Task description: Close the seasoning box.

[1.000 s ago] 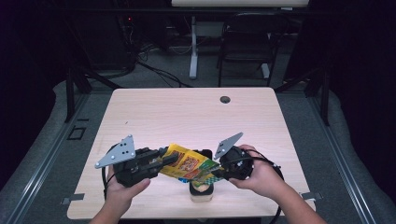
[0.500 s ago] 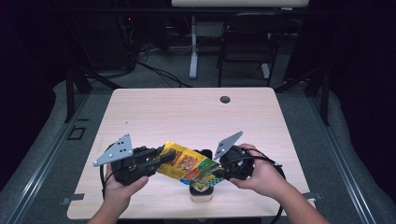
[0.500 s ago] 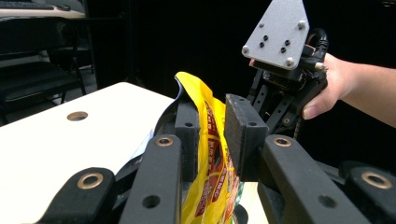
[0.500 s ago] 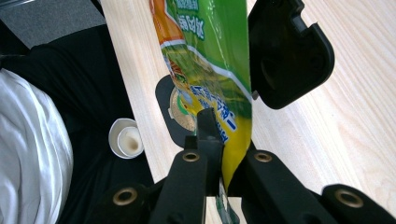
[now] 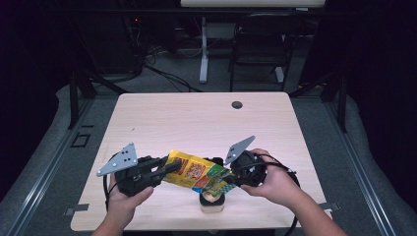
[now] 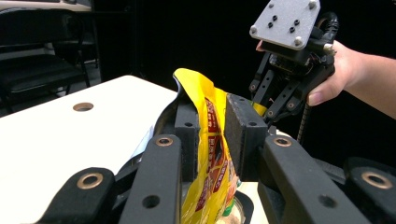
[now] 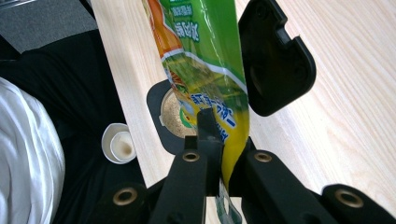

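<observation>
A yellow and green snack bag (image 5: 194,172) hangs stretched between both grippers, low over the table's front edge. My left gripper (image 5: 164,169) is shut on the bag's yellow end (image 6: 210,126), and its pads (image 6: 243,130) press both faces. My right gripper (image 5: 228,179) is shut on the green end (image 7: 219,116), pinching the bottom seam. The right gripper (image 6: 280,88) and the hand that holds it also appear in the left gripper view. Under the bag stands a small black-rimmed cup (image 5: 212,202) with brownish contents (image 7: 173,114).
A black lid-like flap (image 7: 275,60) sits beside the cup. The wooden table (image 5: 196,123) has a cable hole (image 5: 237,104) at its far side. Below the table's edge lies a small white cup (image 7: 119,142). A chair (image 5: 255,49) and desk legs stand beyond.
</observation>
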`<move>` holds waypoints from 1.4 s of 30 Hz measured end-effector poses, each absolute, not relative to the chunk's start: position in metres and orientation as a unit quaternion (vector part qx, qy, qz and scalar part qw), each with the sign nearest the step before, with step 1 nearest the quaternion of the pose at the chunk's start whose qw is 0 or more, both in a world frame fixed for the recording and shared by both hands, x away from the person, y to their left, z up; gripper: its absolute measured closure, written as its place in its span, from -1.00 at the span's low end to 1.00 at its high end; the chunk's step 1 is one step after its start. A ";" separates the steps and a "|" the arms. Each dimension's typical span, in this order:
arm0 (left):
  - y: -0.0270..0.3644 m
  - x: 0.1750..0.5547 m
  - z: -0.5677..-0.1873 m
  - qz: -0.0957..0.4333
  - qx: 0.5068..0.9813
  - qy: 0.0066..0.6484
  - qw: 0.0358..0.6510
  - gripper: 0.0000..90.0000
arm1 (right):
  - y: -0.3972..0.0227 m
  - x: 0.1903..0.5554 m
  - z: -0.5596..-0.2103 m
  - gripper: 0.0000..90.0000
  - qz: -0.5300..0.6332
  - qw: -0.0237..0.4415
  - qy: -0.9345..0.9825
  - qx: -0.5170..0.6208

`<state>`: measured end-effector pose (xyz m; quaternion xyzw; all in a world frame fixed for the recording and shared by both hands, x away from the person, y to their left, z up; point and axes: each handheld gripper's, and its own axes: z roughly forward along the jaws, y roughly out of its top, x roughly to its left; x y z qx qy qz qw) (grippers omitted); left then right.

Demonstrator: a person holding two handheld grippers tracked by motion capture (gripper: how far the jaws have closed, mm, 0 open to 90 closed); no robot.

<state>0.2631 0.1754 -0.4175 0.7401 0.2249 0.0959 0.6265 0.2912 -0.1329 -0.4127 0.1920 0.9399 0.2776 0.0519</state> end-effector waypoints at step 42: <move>0.193 0.260 -0.432 0.099 0.738 0.240 0.623 0.66 | -0.120 0.292 -0.414 0.97 0.291 0.061 0.936 0.189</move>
